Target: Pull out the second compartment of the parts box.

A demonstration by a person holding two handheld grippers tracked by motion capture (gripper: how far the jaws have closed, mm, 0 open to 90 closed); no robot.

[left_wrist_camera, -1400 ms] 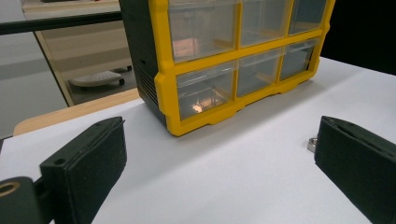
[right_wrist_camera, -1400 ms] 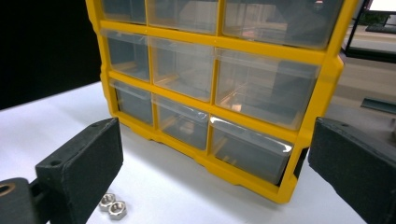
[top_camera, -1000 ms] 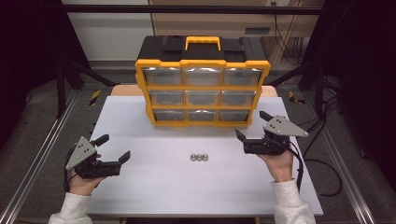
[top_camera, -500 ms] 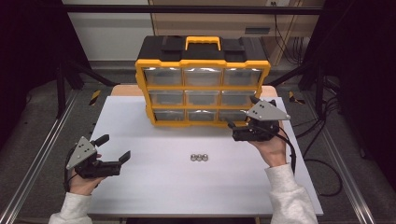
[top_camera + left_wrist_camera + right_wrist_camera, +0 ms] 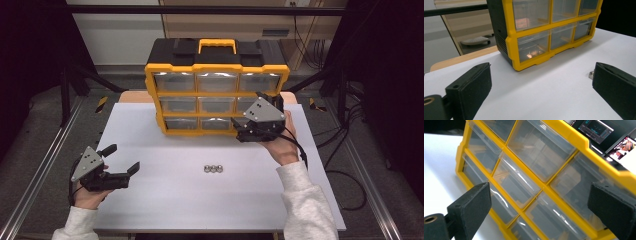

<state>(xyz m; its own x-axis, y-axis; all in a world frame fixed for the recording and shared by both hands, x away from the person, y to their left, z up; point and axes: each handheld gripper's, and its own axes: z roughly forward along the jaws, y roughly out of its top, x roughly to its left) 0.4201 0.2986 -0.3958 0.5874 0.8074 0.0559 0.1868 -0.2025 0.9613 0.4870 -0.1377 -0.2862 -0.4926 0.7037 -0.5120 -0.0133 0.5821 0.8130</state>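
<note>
Yellow-framed and black-bodied, the drawer organizer [image 5: 216, 82] is standing upright at the far middle of the white table [image 5: 165, 210], showing three rows of three clear drawers and a yellow carry handle [image 5: 216, 46] on top. Well to the left of the organizer and nearer the person, the left gripper [image 5: 122, 161] is hovering low over the table with its jaws spread wide and nothing between them; its own view is looking toward the organizer's lower left corner. In front of the organizer, three small metal nuts [image 5: 213, 168] are lying in a row, touching one another. At the organizer's lower right corner, the right gripper [image 5: 239, 128] is pointing at the drawer fronts, its jaws wide apart and gripping nothing; whether it is touching the frame cannot be told.
</note>
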